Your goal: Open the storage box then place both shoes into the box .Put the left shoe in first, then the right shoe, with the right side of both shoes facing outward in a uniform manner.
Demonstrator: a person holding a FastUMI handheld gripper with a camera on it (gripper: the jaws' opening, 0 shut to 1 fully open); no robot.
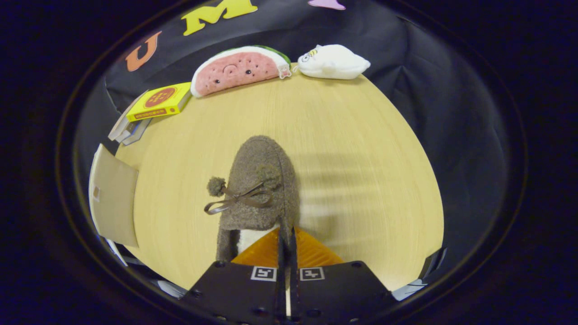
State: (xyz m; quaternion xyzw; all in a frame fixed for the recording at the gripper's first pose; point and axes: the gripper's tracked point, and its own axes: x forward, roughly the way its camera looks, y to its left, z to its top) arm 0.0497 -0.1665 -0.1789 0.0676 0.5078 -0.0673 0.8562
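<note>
Landmark: shoe [259,187], on table [361,149], toe pointing away from gripper [286,239]. Gripper fingers nearly together, pinching shoe's rear rim, just behind shoe. Watermelon plush [237,70] far beyond shoe, at table's back edge, slightly left. Bee plush [333,62] beyond shoe, right of watermelon plush, near it. Book [159,101] beyond shoe to left, atop stacked items at table edge. Storage box [113,201] left of shoe, well apart, at table's left edge.

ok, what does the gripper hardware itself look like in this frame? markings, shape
The gripper shows two flat, dark, angular plates side by side, parted by a narrow slit. Each plate carries a small square black-and-white fiducial tag by the slit, and small round screw holes dot the plate corners and near edge. Two thin fingers run forward, close together. No cables visible.
</note>
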